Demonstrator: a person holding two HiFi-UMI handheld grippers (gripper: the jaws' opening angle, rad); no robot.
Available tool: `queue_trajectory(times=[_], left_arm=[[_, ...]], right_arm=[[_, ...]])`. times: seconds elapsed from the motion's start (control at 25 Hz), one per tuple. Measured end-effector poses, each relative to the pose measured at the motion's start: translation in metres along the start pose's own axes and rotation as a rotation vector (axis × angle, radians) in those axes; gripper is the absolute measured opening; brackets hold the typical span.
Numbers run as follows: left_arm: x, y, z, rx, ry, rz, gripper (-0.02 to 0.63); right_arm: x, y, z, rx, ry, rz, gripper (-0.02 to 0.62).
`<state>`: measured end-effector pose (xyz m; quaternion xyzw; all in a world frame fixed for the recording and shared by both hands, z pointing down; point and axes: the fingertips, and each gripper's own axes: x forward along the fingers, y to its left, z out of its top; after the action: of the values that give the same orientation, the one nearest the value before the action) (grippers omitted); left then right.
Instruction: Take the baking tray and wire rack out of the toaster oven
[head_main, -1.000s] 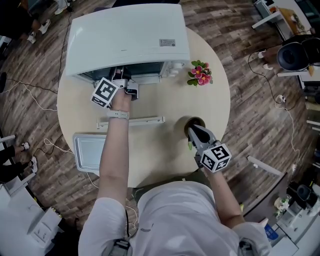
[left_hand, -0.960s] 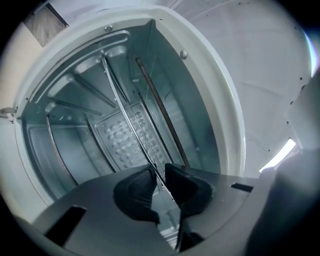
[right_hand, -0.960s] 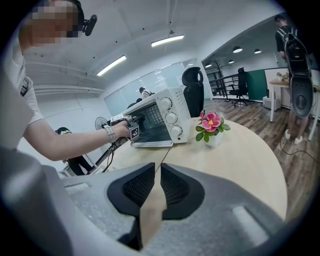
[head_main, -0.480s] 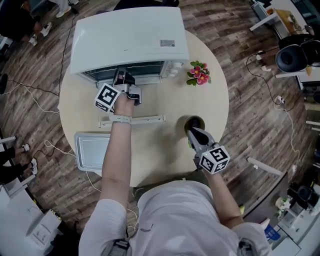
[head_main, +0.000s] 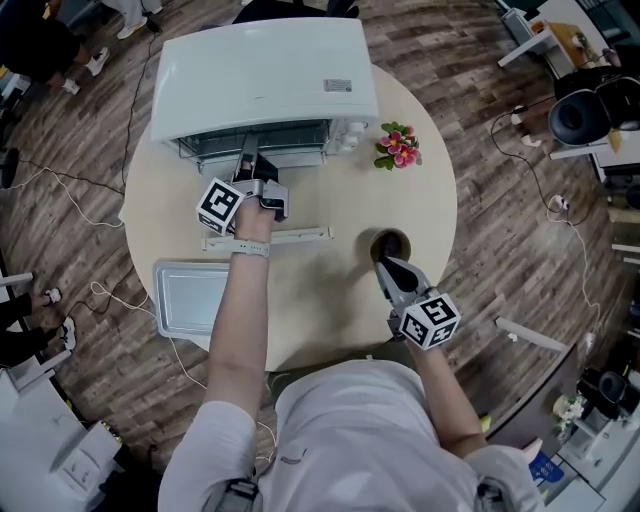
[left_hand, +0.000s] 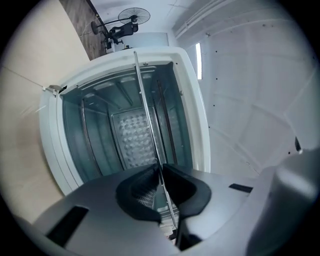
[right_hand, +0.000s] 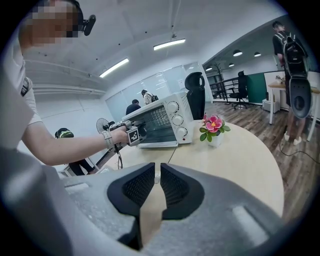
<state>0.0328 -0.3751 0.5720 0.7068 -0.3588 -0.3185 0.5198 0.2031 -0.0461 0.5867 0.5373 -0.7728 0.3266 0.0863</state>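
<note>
Left gripper (left_hand: 159, 168) is closing fingers (left_hand: 137, 190) on thin wire rack (left_hand: 147, 110) (shiny metal).

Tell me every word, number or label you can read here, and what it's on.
No text can be read.
Small sticker on the white toaster oven's top: print too small.
Round dials on the oven front: markings blurred.
Black-and-white marker cubes: square patterns, no words.

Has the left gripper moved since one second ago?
Yes: the left gripper backed away from the toaster oven toward the person, fingers closing on the wire rack.
</note>
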Motion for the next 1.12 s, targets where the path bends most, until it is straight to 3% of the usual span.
queue_trajectory(times=[0.8, 1.04, 1.12], left_arm=[[-0.073, 0.001, -0.027, -0.177, -0.02, -0.014, 0.009], [-0.094, -0.011, -0.038, -0.276, -0.02, -0.056, 0.003], [-0.108, 0.0, -0.042, -0.259, -0.005, -0.028, 0.002]], right_arm=[[-0.028, 0.032, -0.025, -0.007, -0.021, 0.001, 0.035], [-0.038, 0.044, -0.035, -0.01, -0.026, -0.002, 0.035], [-0.042, 0.048, -0.039, -0.011, -0.032, -0.001, 0.035]])
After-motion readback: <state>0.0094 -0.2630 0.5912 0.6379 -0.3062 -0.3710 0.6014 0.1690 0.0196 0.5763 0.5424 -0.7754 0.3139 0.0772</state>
